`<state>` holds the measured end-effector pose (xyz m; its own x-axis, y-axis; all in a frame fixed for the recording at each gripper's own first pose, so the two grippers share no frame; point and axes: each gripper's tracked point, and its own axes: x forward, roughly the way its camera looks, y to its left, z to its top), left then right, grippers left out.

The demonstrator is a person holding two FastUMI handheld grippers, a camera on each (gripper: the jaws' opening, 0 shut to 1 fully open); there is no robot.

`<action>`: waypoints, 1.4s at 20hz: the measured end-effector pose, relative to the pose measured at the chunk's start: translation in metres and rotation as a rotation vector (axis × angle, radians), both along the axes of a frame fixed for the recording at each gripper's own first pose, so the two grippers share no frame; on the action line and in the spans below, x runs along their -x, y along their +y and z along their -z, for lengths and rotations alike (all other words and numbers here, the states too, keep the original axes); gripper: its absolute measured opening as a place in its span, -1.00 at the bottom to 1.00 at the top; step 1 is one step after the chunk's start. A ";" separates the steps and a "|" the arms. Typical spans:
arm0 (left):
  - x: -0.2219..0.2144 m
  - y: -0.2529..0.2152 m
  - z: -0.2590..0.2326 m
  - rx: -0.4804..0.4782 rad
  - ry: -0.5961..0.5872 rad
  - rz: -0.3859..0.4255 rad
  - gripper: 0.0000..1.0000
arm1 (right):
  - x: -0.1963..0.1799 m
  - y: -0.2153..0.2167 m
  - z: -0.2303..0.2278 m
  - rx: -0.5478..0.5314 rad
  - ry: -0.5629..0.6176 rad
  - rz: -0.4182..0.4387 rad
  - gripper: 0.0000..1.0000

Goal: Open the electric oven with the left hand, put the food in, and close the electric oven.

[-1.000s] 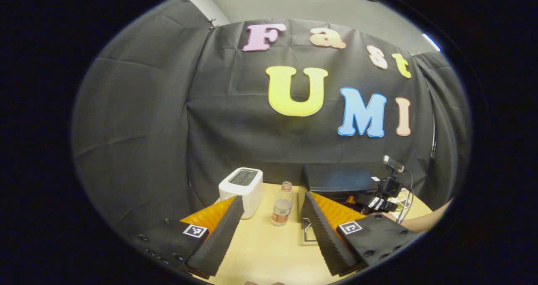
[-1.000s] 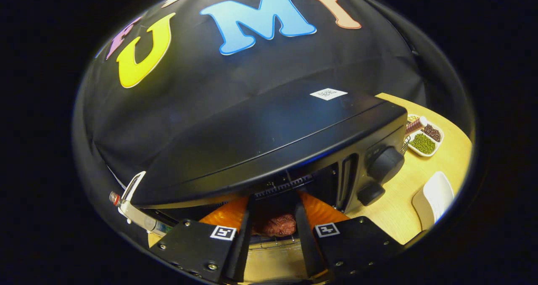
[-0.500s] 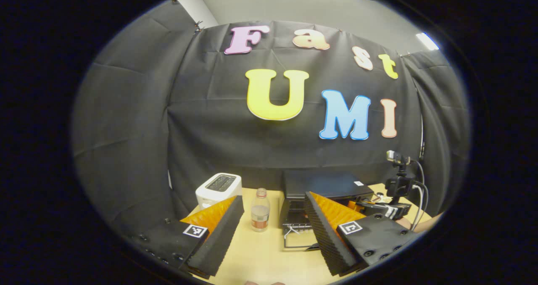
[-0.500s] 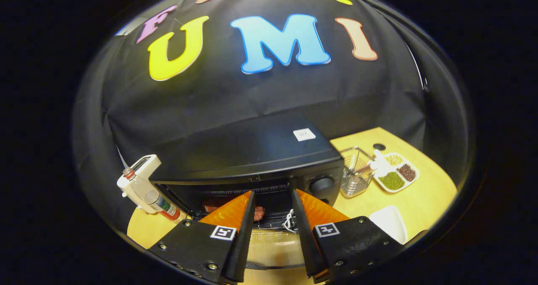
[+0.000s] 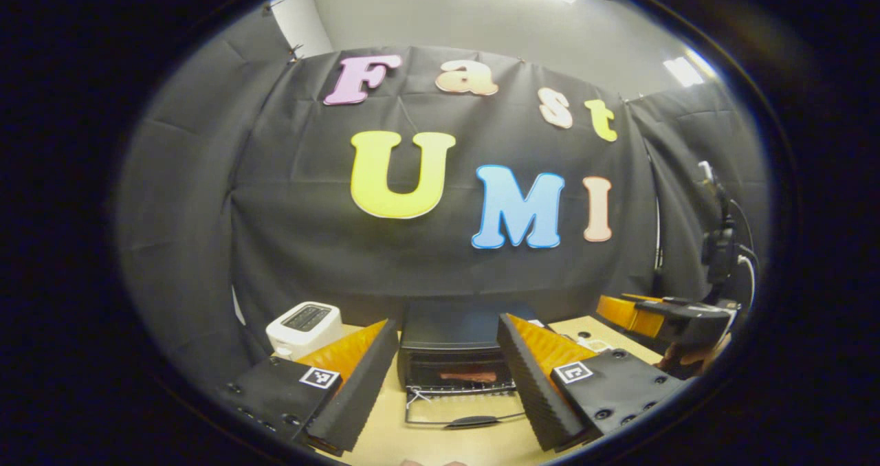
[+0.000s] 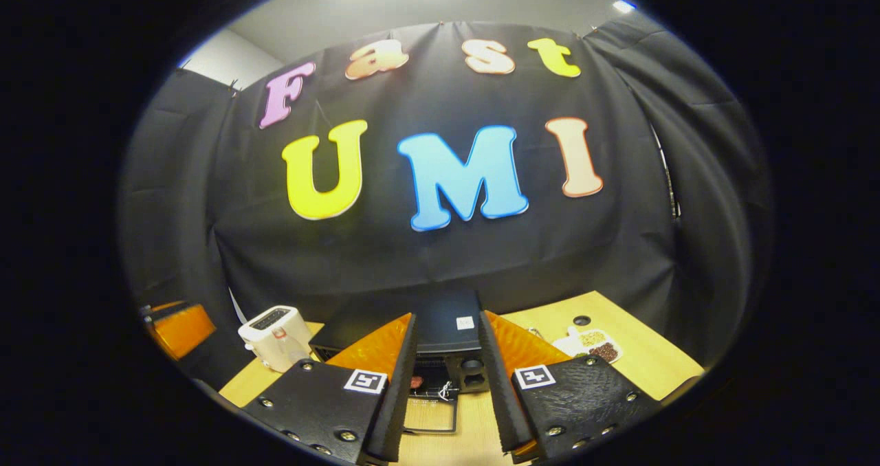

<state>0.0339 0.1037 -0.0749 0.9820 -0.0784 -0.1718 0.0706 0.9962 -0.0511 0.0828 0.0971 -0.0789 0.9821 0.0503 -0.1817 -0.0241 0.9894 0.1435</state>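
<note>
The oven (image 5: 454, 335) stood on the table (image 5: 440, 438) against the back cloth, its door (image 5: 460, 411) folded down in front. The food (image 5: 469, 376) lay inside on the rack. The toaster (image 5: 304, 327) stood left of the oven, and a divided dish (image 6: 592, 346) lay to its right.

Dim booth, ceiling lights, fisheye-warped edges.

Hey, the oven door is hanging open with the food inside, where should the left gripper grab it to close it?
Take the dark handle bar on the open oven door, at its near edge. The door lies flat toward the left gripper, so come from the front and lift.
</note>
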 end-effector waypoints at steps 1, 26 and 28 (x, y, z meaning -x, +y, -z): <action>-0.001 -0.012 -0.006 0.006 -0.010 0.013 1.00 | 0.006 -0.007 -0.010 -0.008 -0.006 0.003 0.07; 0.000 -0.070 0.163 0.067 0.462 0.017 1.00 | 0.043 -0.117 -0.060 0.073 -0.095 0.110 0.92; 0.002 -0.066 0.185 0.040 0.502 0.009 1.00 | 0.044 -0.122 -0.054 0.078 -0.084 0.121 0.92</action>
